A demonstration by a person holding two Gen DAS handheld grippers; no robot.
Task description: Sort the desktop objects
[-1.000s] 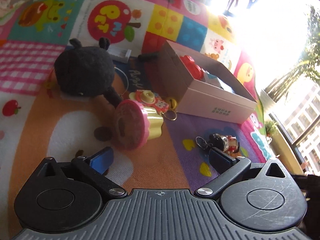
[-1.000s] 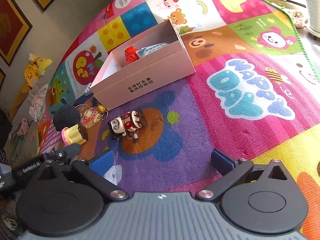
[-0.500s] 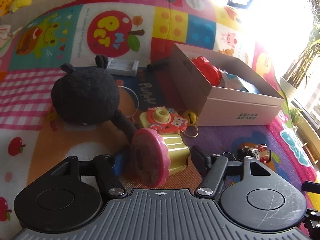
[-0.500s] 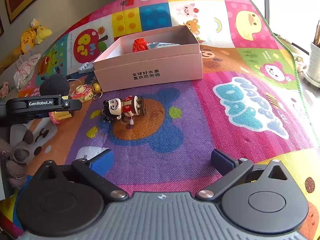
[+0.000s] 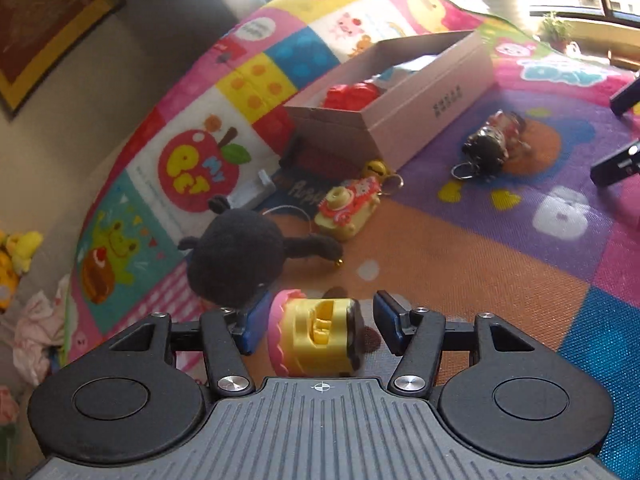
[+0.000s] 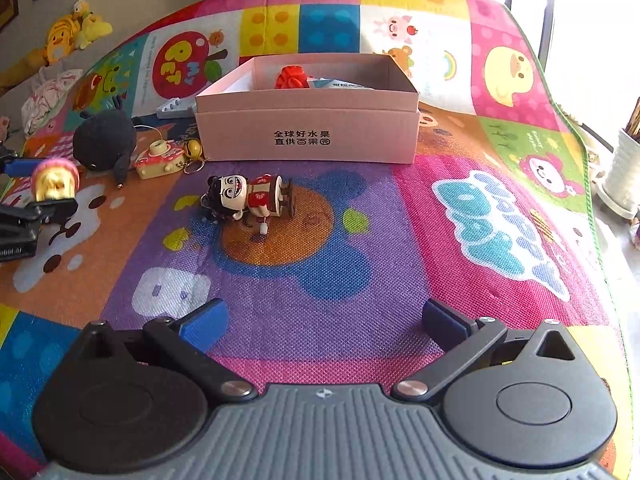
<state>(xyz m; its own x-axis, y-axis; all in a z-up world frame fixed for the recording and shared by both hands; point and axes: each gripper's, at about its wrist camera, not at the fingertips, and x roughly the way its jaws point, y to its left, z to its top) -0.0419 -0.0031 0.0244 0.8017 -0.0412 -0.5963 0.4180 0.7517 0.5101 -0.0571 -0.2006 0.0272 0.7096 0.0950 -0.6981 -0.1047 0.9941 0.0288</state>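
My left gripper (image 5: 318,326) has its jaws around a yellow cupcake toy with a pink top (image 5: 314,334); the left pad touches it and a small gap shows at the right pad. The toy also shows in the right wrist view (image 6: 54,182). The pink cardboard box (image 6: 308,136) holds a red toy (image 6: 294,77) and a white packet. A black plush (image 5: 236,258), a yellow toy camera keychain (image 5: 348,210) and a doll figure keychain (image 6: 250,196) lie on the mat. My right gripper (image 6: 322,322) is open and empty above the mat, in front of the doll.
The colourful play mat (image 6: 500,216) covers the whole surface. A small white part (image 5: 252,192) lies behind the plush. Stuffed toys (image 6: 74,34) lie past the mat's far left edge. A white pot (image 6: 624,168) stands off the right edge.
My left gripper has moved onto the cupcake toy and narrowed around it, and its view has swung left. The right gripper has drawn nearer the doll and stayed open.
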